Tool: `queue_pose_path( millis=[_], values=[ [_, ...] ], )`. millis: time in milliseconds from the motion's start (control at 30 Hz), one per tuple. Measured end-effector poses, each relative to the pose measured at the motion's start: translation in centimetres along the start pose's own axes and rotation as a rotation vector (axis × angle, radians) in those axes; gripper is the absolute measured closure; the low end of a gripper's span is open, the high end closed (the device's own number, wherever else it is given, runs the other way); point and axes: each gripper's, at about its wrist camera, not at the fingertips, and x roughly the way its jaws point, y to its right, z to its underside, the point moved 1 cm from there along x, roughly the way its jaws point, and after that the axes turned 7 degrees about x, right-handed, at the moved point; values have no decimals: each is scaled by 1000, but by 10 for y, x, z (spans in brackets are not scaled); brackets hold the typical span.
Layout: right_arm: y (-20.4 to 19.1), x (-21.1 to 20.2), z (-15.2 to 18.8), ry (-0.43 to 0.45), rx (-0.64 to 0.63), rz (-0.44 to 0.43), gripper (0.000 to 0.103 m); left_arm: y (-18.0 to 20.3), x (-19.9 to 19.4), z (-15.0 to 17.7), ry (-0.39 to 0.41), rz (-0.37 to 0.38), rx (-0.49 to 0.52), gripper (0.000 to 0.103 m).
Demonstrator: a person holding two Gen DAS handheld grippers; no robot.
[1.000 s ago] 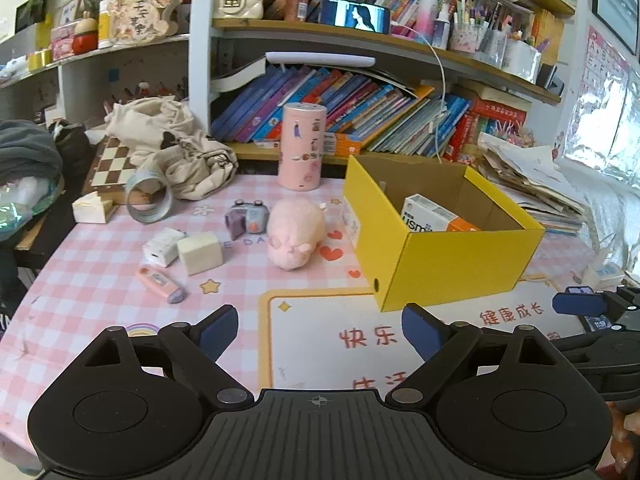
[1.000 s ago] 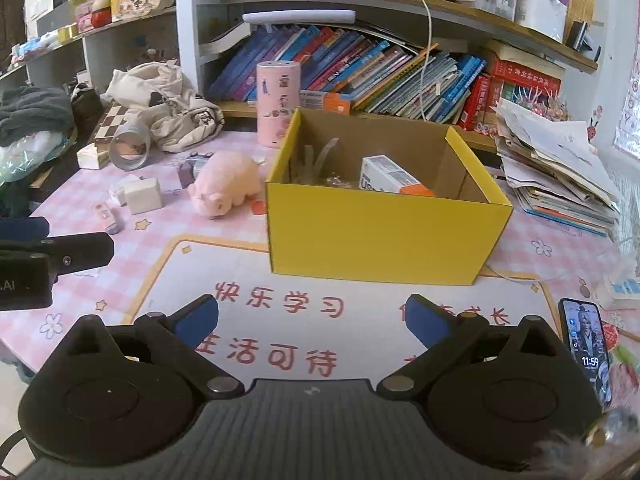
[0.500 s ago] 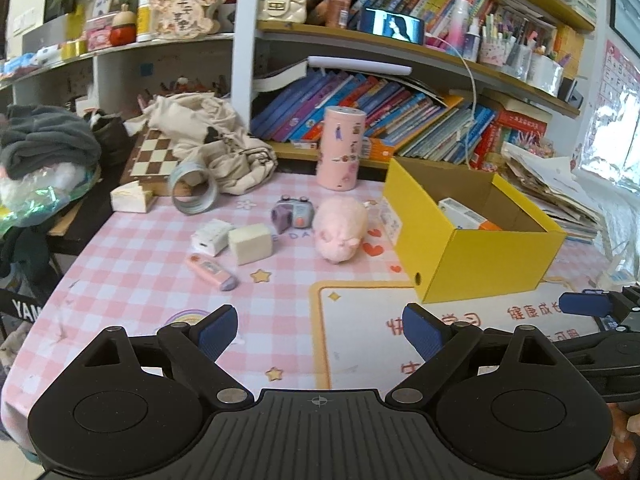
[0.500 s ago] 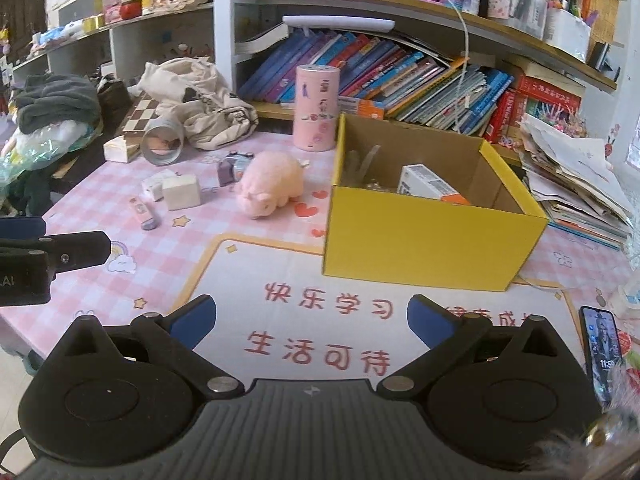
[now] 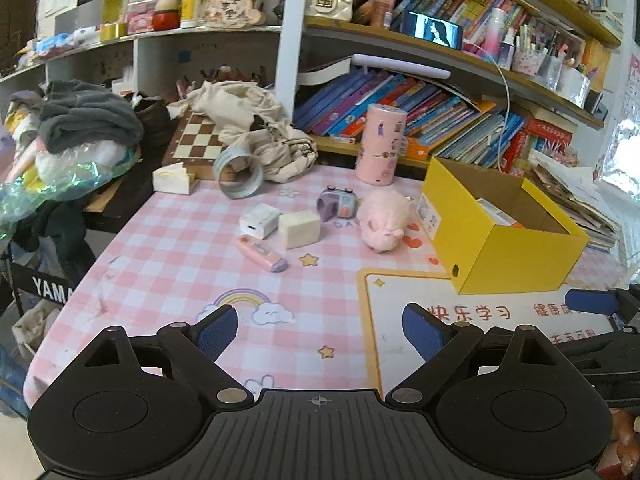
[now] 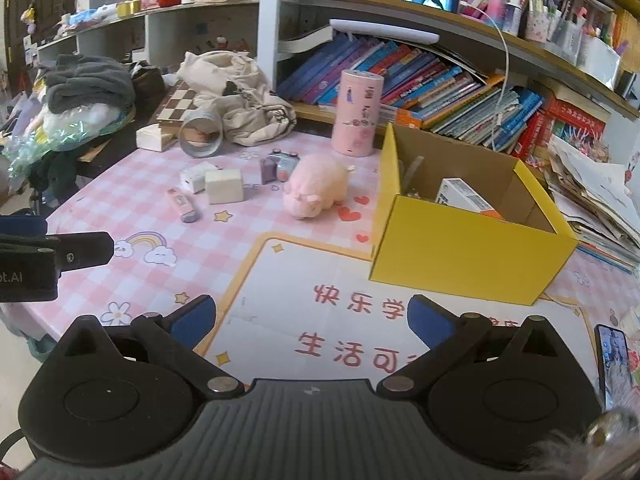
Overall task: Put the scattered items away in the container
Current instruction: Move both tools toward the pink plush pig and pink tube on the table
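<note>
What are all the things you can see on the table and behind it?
box: one, yellow, right side of the table, open, a white carton inside
plush pig: one, pink, left of the box
toy camera: one, purple-grey, behind the pig
blocks: two, white and cream, side by side left of the camera
pen-like stick: one, pink, in front of the blocks
tape roll: one, silver, on its side at the table's back edge
canister: one, pink, upright by the shelf
books: many, mixed colours, on the shelf
phone: one, near right edge
left gripper: one, black with blue pads, open
right gripper: one, same, open
</note>
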Motion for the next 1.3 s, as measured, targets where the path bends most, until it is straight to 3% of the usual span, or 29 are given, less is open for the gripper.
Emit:
queue_pose_path(
  millis=[600, 1067, 1300],
  values=[
    [-23, 10, -6, -22, -40, -4, 0, -26, -1, 4, -3, -33, -54, 6],
    [-21, 52, -29, -61, -66, -47, 0, -30, 34, -10, -37, -57, -71, 6],
    [-30, 82, -42, -92, -131, -79, 0, -38, 59, -11, -95, -71, -121, 6]
  ],
)
